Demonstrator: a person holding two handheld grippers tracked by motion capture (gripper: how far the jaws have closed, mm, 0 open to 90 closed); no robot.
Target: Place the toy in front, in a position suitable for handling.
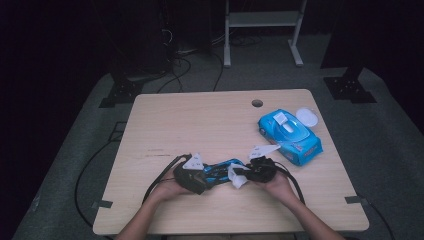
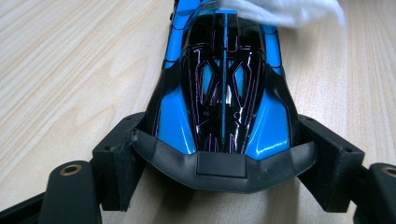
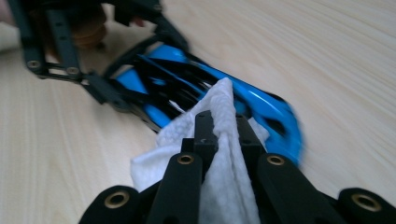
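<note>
Near table (image 1: pixel 210 120) edge, centre — left gripper (image 1: pixel 196 176) clamping rear of blue-and-black toy car (image 2: pixel 224 88), jaws pressing both flanks, car lying flat on wood. Right gripper (image 1: pixel 254 171) pinching white wipe (image 3: pixel 219 154) between nearly closed jaws, wipe touching car's far end. Far right — blue wipes pack (image 1: pixel 290 136) sitting well apart, white lid (image 1: pixel 307 118) lying just beside it.

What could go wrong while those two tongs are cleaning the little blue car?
The left tongs clamp only the toy car at its rear end, so a hard wipe might twist it loose. The white wipe is pinched by a fold in the right tongs and could slip out or snag on the car's edges.
</note>
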